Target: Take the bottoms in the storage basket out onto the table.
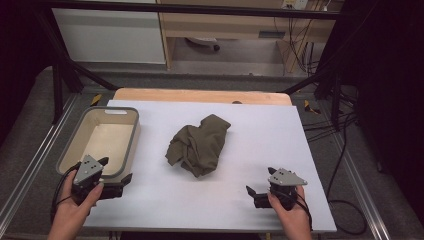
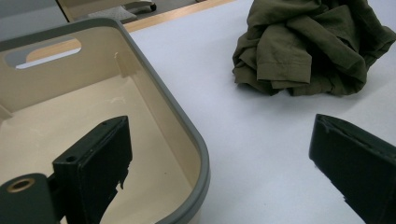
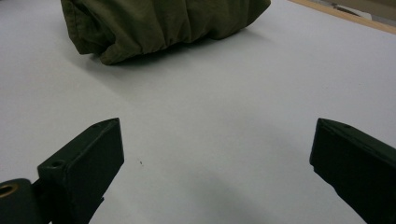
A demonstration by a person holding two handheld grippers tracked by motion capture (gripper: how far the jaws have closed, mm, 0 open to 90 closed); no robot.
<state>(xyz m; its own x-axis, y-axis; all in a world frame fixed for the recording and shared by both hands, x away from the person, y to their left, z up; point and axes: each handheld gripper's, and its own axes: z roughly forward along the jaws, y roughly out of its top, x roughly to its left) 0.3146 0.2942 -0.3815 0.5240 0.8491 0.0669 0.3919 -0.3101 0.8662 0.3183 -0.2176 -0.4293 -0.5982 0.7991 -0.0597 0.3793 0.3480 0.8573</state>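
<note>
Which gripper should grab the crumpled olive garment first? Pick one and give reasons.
Probably the right gripper: open, with only bare white table between it and the olive garment. The left gripper, also open, sits at the beige bin's near corner, one finger over the rim.

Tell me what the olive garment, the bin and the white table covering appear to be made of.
Olive garment: thin woven fabric, probably cotton-like; matte, with soft creases and a stitched hem in the left gripper view.
Bin: likely moulded plastic; smooth cream walls, a grey rim and a cut-out handle slot.
Table covering: smooth, matte white sheet, paper or laminate, I cannot tell which; a wooden edge shows beyond it.
</note>
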